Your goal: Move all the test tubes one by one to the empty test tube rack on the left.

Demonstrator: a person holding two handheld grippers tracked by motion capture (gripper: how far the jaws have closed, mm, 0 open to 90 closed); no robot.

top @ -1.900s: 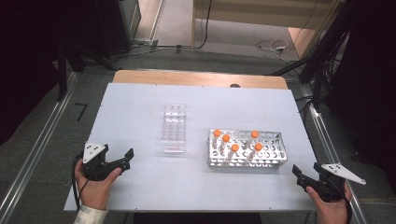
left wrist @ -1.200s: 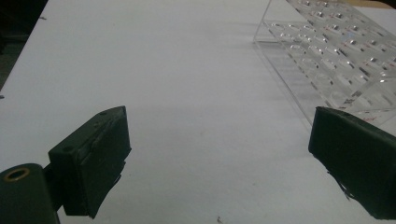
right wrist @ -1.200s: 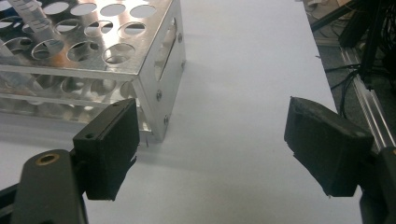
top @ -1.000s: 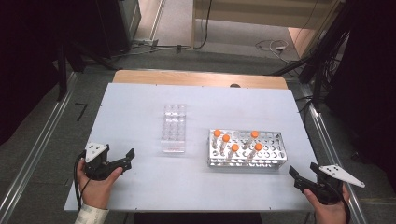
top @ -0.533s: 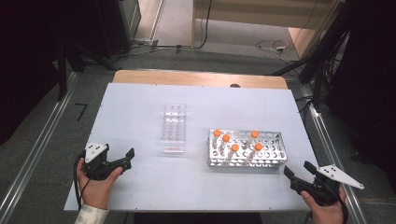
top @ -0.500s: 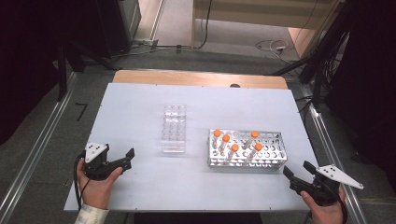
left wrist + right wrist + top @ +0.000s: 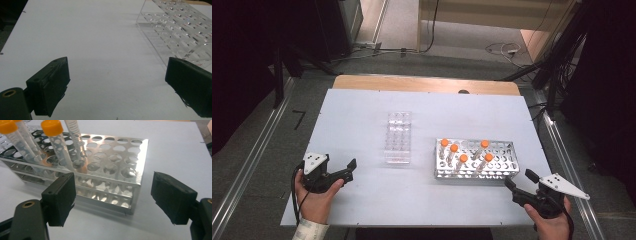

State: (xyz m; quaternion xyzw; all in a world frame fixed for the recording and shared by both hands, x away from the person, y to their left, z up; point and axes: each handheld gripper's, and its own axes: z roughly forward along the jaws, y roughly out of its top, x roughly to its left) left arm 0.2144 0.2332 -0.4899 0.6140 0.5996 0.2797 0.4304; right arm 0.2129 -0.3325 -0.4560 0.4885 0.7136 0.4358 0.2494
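Note:
A metal tube rack (image 7: 497, 172) stands right of the table's middle and holds several clear tubes with orange caps (image 7: 444, 143). A clear plastic rack (image 7: 398, 137) stands empty to its left. My left gripper (image 7: 348, 170) rests open near the front left, pointing toward the clear rack (image 7: 180, 30); nothing lies between its jaws (image 7: 117, 87). My right gripper (image 7: 519, 180) is open at the front right, just short of the metal rack's near right corner. From the right gripper (image 7: 115, 200), the metal rack (image 7: 112, 170) and an orange-capped tube (image 7: 52, 128) stand close ahead.
The white table top (image 7: 362, 110) ends in a wooden strip (image 7: 422, 82) at the far edge. Metal rails (image 7: 562, 150) run along both sides of the table, with cables on the floor beyond.
My right gripper has crept left and forward toward the metal rack's corner. The left gripper has shifted only slightly. Both stayed open.

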